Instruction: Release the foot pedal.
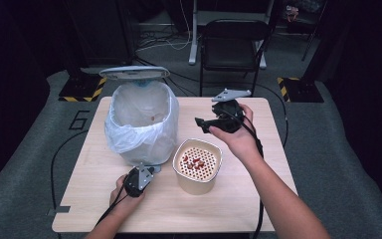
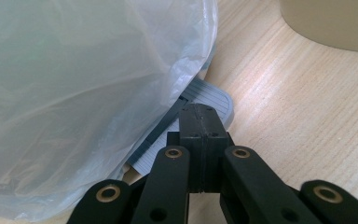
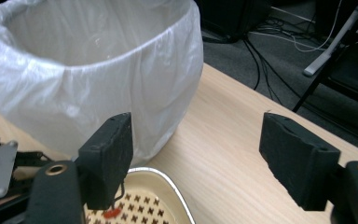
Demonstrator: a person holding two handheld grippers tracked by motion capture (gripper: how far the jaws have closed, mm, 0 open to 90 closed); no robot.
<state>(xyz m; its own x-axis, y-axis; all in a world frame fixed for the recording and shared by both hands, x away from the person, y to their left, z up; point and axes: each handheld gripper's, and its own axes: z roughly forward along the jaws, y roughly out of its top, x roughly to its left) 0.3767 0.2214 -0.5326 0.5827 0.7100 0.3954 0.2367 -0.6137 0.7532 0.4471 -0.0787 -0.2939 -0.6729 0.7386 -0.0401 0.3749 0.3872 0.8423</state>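
1. Dark workshop floor, trailing cables and a folding chair (image 1: 233, 47) frame a pale wooden desk (image 1: 258, 199) where a person works with a tool in each hand.
2. At the centre stands a beige container (image 1: 197, 167) with a perforated insert, a few small red scraps (image 1: 195, 162) lying on the holes.
3. Just beside it, to the left in the high view, sits a pedal bin (image 1: 142, 122) lined with a white plastic bag, its lid (image 1: 134, 72) raised.
4. The left hand-held gripper (image 1: 149, 172) is clenched with nothing between its jaws; the left gripper view shows its closed tips resting on the grey foot pedal (image 2: 205, 100) at the bin's base, apparently pressing it to keep the lid up.
5. The right hand-held gripper (image 1: 201, 124) hangs released above the desk between bin and container, jaws wide apart and grasping nothing; in the right gripper view its left pad (image 3: 109, 156) sits over the container's rim (image 3: 168, 179), with a red scrap (image 3: 112, 213) just below it.
6. Judged from this, the step in hand is the reach for another scrap to carry into the bin.
7. The next move calls for lowering the open jaws onto one small piece, pinching it off the insert without pushing it into the holes, while the pedal remains pressed.
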